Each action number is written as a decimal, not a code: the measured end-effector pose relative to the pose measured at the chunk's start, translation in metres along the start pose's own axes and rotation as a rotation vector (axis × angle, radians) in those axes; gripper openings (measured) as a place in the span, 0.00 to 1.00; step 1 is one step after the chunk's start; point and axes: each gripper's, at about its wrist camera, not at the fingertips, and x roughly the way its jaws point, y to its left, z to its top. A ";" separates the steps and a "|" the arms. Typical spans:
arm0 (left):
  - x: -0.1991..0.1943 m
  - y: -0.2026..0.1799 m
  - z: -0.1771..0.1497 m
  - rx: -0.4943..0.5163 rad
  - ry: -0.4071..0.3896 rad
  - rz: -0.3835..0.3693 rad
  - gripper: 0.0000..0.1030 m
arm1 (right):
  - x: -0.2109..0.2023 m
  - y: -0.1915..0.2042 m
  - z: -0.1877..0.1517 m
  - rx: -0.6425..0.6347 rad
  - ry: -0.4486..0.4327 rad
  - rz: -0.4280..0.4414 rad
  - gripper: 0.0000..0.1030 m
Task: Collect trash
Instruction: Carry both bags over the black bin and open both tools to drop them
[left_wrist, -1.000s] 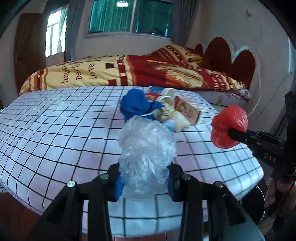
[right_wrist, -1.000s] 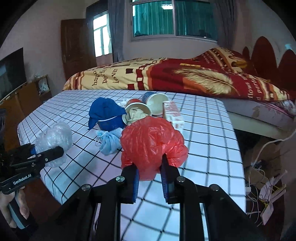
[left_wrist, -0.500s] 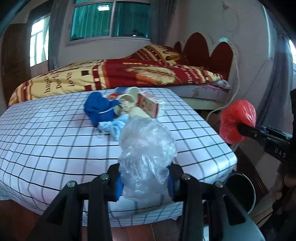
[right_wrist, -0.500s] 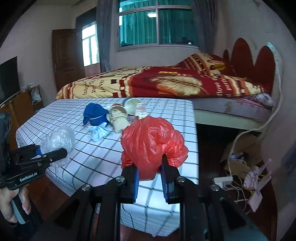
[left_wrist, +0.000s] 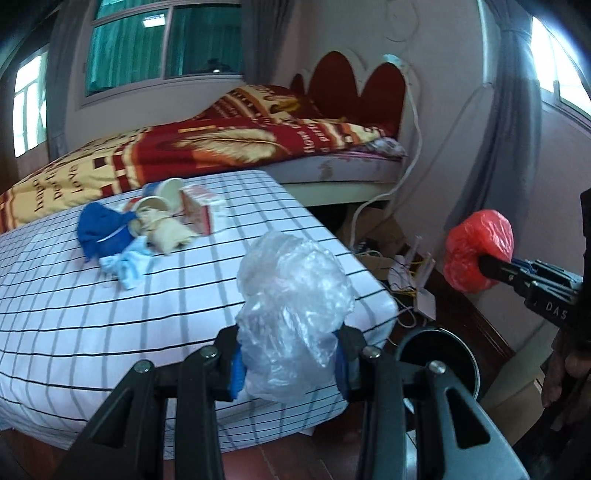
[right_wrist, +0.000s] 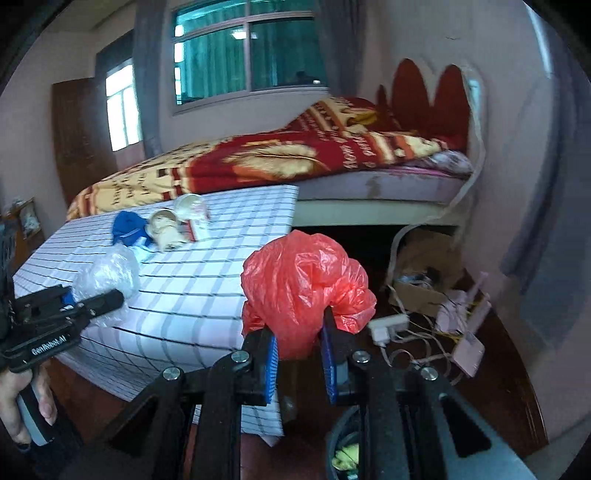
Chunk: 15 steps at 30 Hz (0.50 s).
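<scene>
While we hover:
Left gripper (left_wrist: 290, 363): we clench clear plastic bag (left_wrist: 293, 314)
Right gripper (right_wrist: 298, 363): we clench red plastic bag (right_wrist: 304, 290), bin (right_wrist: 345, 452) below

Both grippers have been carried sideways off the checked table (left_wrist: 155, 295), away from the litter pile (left_wrist: 147, 229) left on it. The clear plastic bag (left_wrist: 291, 310) in the left gripper (left_wrist: 290, 365) is now held at the table's corner. The red plastic bag (right_wrist: 303, 284) in the right gripper (right_wrist: 299, 365) has been brought past the table's edge, above a dark bin (right_wrist: 343, 443), which has come into view beside the table.
</scene>
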 end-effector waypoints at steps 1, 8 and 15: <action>0.002 -0.005 0.000 0.006 0.002 -0.011 0.38 | -0.002 -0.009 -0.004 0.016 0.007 -0.012 0.21; 0.014 -0.044 0.003 0.052 0.013 -0.082 0.38 | -0.016 -0.045 -0.021 0.069 0.027 -0.081 0.21; 0.026 -0.074 0.001 0.087 0.036 -0.150 0.38 | -0.025 -0.070 -0.039 0.093 0.056 -0.131 0.21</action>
